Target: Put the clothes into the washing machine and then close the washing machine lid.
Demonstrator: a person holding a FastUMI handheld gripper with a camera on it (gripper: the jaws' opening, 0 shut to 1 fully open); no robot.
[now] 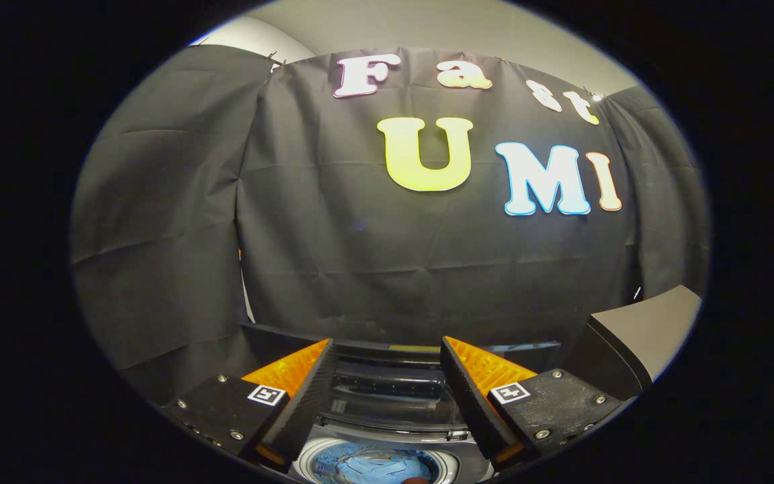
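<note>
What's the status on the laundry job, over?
Gripper open, holding nothing, above the washing machine. Blue clothes already in the drum. Lid apparently still up, beside the fingers. Nothing seen in the way.

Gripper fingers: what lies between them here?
In the gripper view, the open gripper grips nothing. Between its fingers shows the dark folded-back washing machine lid, and nearer, the round white drum opening with light blue clothes inside.
</note>
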